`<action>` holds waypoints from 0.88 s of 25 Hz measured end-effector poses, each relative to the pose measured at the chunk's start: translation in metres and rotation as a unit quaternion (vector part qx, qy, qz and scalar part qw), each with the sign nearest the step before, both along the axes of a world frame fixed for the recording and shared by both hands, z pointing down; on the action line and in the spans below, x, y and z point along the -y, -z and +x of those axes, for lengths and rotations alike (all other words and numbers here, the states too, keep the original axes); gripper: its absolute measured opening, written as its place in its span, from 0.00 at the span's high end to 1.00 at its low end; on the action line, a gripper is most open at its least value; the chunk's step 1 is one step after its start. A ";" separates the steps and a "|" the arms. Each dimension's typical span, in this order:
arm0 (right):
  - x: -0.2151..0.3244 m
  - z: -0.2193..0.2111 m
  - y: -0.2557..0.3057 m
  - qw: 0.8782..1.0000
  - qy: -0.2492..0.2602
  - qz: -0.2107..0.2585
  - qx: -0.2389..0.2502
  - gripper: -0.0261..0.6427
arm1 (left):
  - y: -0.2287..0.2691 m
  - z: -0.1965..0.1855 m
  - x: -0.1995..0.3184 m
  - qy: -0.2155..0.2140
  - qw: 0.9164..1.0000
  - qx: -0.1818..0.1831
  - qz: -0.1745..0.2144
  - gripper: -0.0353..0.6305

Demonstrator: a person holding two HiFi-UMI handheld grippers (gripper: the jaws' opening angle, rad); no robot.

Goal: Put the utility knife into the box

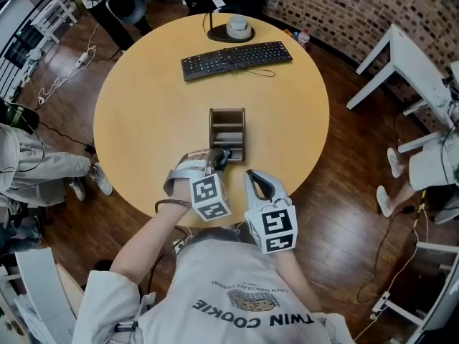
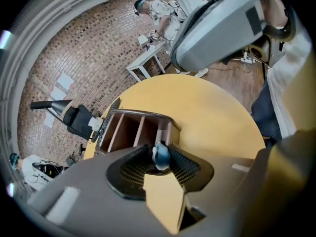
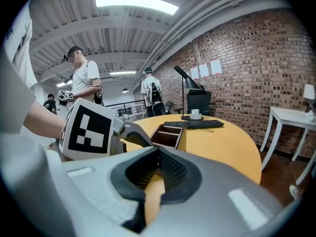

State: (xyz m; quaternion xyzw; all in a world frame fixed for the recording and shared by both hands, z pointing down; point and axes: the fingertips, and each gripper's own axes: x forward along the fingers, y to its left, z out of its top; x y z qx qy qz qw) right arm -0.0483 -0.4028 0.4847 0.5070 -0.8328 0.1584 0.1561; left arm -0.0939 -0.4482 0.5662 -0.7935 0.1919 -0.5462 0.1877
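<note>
Round wooden table [image 1: 143, 120]: under both tools.
Black keyboard [image 1: 237, 60]: on table, well ahead of left gripper [image 1: 215, 156].
Black lamp base carrying white cup [image 1: 239, 27]: just behind keyboard, at far table edge.
Brick wall [image 1: 330, 6]: beyond table, ahead and right.
White table [image 1: 409, 63]: well right of right gripper [image 1: 254, 178], on dark wood floor [image 1: 344, 192].
Seated person [image 1: 36, 163]: far left of left gripper, apart from round table.

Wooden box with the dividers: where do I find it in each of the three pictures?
Head view: the wooden box stands near the middle of the picture, on the round table.
Left gripper view: the wooden box is left of centre, just beyond the jaws.
Right gripper view: the wooden box is near the centre, beyond the jaws.
Shared landmark: the round table under it.
</note>
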 end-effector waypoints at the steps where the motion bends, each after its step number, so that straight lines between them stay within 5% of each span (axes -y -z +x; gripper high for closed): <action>1: -0.001 -0.001 0.000 1.000 0.003 0.000 0.000 0.96 | 0.002 0.000 -0.001 0.003 1.000 -0.002 0.001 0.74; 12: -0.026 0.005 0.015 0.999 0.037 0.012 0.001 0.96 | 0.023 0.002 -0.027 0.050 0.998 -0.022 0.024 0.74; 22: -0.058 0.023 0.023 0.998 0.064 0.022 0.013 0.96 | 0.057 0.029 -0.073 0.116 0.986 -0.114 0.029 0.79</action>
